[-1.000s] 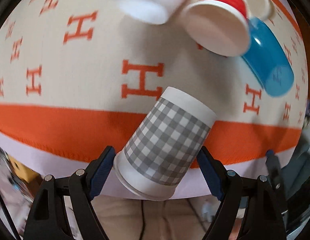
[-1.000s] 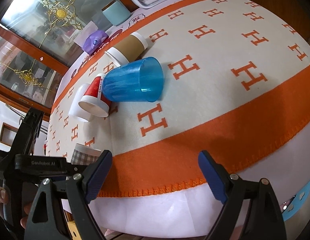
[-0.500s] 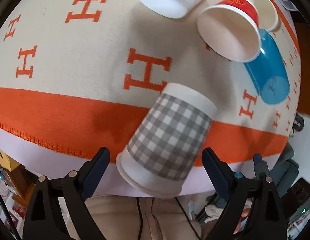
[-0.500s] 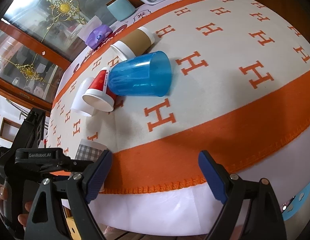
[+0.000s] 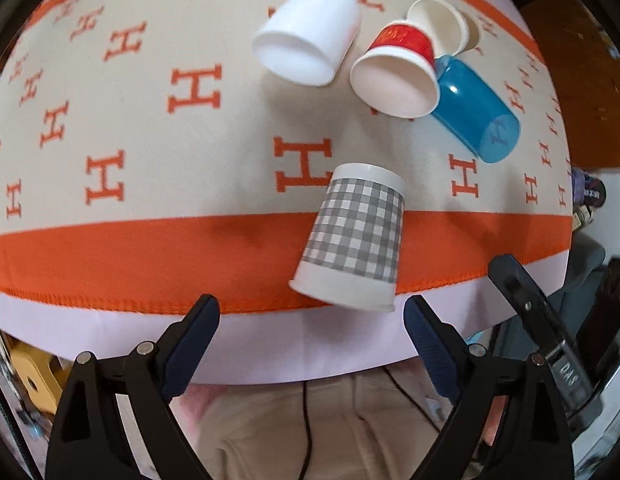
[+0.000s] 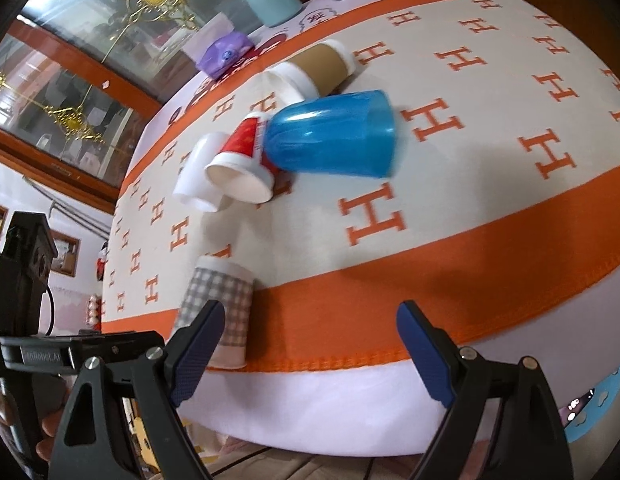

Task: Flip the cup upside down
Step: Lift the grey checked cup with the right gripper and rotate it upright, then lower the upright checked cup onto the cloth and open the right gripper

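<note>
While both fingers pairs spread, gingham cup (image 5: pixel 356 238) stands inverted beyond left fingers (image 5: pixel 191 346).

checked cup (image 5: pixel 356 236) mouth-down on cloth (image 5: pixel 109 120), lower centre | four cups (image 5: pixel 394 64) lying clustered, upper right | grippers at bottom edge

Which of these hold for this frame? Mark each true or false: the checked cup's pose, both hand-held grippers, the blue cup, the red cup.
1. The grey checked cup stands mouth down on the orange band. True.
2. The left hand-held gripper is shut on the checked cup. False: it is open and clear of the cup.
3. The blue cup stands upright. False: it lies on its side.
4. The right hand-held gripper is open and holds nothing. True.
5. The red cup lies on its side. True.
</note>
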### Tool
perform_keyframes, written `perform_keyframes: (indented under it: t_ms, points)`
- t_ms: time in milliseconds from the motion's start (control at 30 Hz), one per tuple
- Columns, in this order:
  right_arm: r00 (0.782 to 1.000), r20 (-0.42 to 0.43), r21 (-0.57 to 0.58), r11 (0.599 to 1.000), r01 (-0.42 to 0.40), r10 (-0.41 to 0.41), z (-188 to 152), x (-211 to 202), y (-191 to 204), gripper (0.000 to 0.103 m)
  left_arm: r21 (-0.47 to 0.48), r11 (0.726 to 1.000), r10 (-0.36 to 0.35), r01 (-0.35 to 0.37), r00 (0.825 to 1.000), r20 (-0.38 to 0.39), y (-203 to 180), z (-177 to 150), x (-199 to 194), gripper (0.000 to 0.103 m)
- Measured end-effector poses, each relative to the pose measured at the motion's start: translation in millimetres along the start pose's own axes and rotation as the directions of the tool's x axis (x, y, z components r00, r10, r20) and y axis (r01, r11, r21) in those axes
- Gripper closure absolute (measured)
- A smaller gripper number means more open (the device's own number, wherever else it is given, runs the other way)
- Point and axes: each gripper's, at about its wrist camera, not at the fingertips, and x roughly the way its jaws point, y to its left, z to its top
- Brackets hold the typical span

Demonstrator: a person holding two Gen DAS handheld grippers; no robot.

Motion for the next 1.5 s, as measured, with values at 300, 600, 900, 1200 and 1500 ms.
perform_keyframes:
  t_ms: [300, 600, 900, 1200, 1500]
  points:
    - [0.985, -0.139, 0.048, 0.994, -0.096, 0.102, 6, 31, 24, 0.015, 0.146, 0.989, -0.005, -0.024, 0.982, 0.191, 15, -14, -16, 0.011]
    - [0.964, -0.237, 0.081, 0.991, -0.103, 0.120, 18, 70, 49, 0.016, 0.238, 0.970, -0.047, -0.043, 0.932, 0.360, 31, -23, -22, 0.011]
    - [0.944, -0.319, 0.081, 0.995, -0.065, 0.087, 24, 103, 63, 0.026, 0.240, 0.967, -0.038, -0.083, 0.887, 0.461, 45, -19, -23, 0.014]
    - [0.933, -0.347, 0.066, 0.995, -0.074, 0.093, 22, 106, 62, 0.041, 0.198, 0.980, -0.074, -0.014, 0.899, 0.431, 59, -9, -13, 0.014]
    - [0.997, -0.055, -0.171, 0.983, -0.066, 0.058, 35, 70, 81, 0.041, 0.170, 0.985, -0.053, -0.039, 0.861, 0.506, 56, -11, -21, 0.014]
